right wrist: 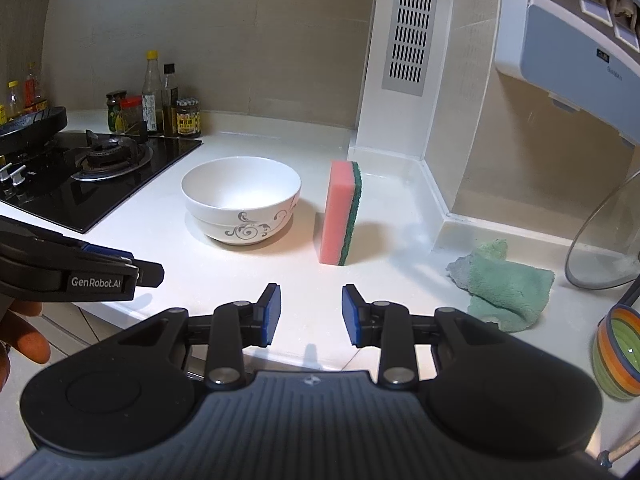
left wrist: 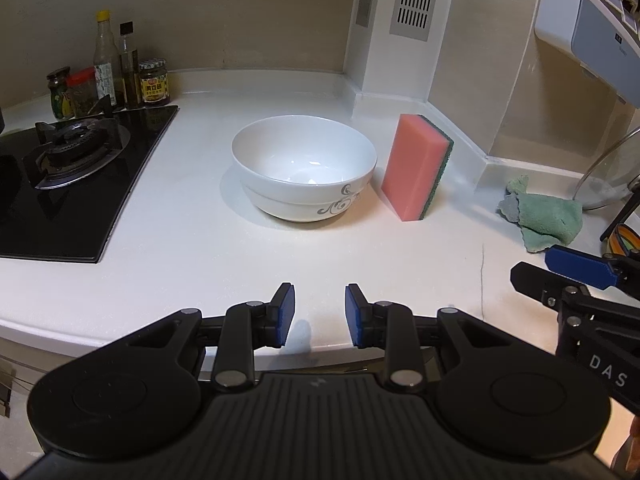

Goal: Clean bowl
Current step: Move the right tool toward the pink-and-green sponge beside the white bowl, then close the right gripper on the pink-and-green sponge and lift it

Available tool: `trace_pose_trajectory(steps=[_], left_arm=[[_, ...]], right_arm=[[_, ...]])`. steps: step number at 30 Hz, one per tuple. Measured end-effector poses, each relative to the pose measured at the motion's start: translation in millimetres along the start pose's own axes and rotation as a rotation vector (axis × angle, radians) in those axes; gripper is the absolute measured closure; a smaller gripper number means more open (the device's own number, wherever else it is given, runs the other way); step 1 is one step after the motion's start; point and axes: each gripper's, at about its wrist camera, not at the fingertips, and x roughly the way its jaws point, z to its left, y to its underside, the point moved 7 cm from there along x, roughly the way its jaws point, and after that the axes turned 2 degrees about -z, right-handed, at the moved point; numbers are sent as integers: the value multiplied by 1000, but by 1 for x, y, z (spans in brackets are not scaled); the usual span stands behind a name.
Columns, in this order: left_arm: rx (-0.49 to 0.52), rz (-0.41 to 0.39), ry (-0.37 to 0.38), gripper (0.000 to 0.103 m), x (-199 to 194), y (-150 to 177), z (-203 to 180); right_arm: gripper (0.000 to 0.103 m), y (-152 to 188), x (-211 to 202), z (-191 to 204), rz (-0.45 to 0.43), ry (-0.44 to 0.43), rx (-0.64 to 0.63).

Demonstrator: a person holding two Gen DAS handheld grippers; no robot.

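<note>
A white bowl (left wrist: 304, 166) with a grey swirl pattern stands upright and empty on the white counter (left wrist: 180, 272); it also shows in the right wrist view (right wrist: 241, 198). A pink sponge (left wrist: 414, 166) with a green scouring side stands on edge just right of the bowl, also in the right wrist view (right wrist: 339, 212). My left gripper (left wrist: 320, 316) is open and empty above the counter's front edge, short of the bowl. My right gripper (right wrist: 311, 316) is open and empty, in front of the sponge.
A black gas hob (left wrist: 68, 176) lies at the left with sauce bottles and jars (left wrist: 116, 68) behind it. A green cloth (right wrist: 506, 284) lies at the right, beside a glass lid (right wrist: 604, 236) and a striped bowl (right wrist: 618, 352). A white pillar with a vent (right wrist: 404, 60) stands behind.
</note>
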Motion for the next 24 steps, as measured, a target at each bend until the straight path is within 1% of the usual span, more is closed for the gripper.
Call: trace_pose_trajectory(steps=[3,4,7,11,16,19,22,24], left_arm=[[-3,3,5,68,6,-7,3],[-5,-1,6,68,9,-5,4],[-5,12,9,68,17,-10,8],[17,25,8,68,28,-18,11],[7,37,41,68,43,-29,19],[0,38,60,68,51,-36,25],[-3,29,81,68,55,-46,32],[1,24,87,68,58,-52,35]], right_arm=[[74,-2,9,-2,23,5,10],[74,-3,11,-3,27,6,14],[74,-10,22,-6,38,18,25],[74,-18,33,-7,44,39,32],[74,-32,49,-7,71,62,46],[74,-45,58,-9,74,84,36],[74,-67,71,-9,58,111,-6],[74,-81,78,-7,48,110,-21]])
